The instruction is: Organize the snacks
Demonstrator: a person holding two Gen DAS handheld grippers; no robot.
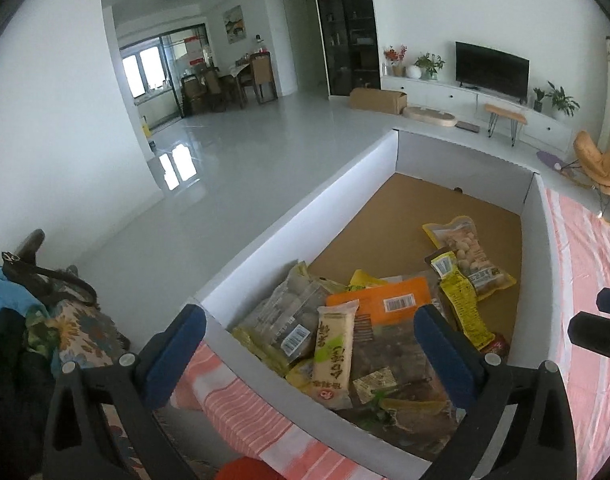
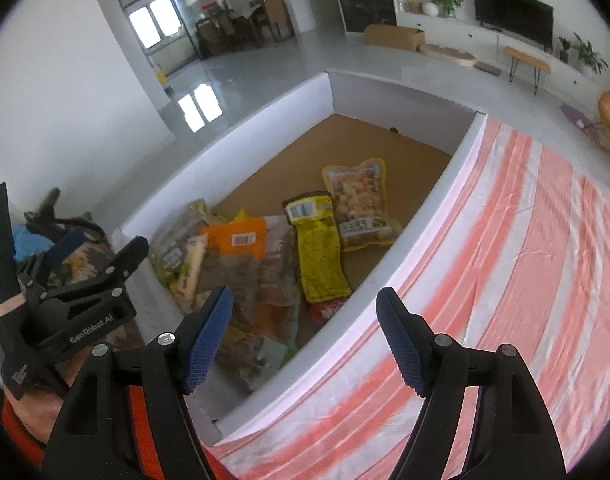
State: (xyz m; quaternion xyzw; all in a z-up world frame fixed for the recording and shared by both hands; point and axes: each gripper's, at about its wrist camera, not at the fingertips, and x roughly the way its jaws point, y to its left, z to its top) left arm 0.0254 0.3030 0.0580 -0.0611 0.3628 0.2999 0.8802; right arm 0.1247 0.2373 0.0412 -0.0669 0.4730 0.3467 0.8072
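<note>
Snacks (image 1: 345,332) heaped in box (image 1: 305,216) | left tongs (image 1: 309,344) gaping, empty | right tongs (image 2: 305,328) apart, seemingly holding nothing

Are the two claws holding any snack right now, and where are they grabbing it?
No, nothing is held. The left gripper and right gripper are both open and empty above the white box of snacks.

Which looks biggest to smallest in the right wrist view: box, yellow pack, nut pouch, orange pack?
1. box
2. yellow pack
3. nut pouch, close to the yellow pack, so unsure
4. orange pack, partly buried
</note>
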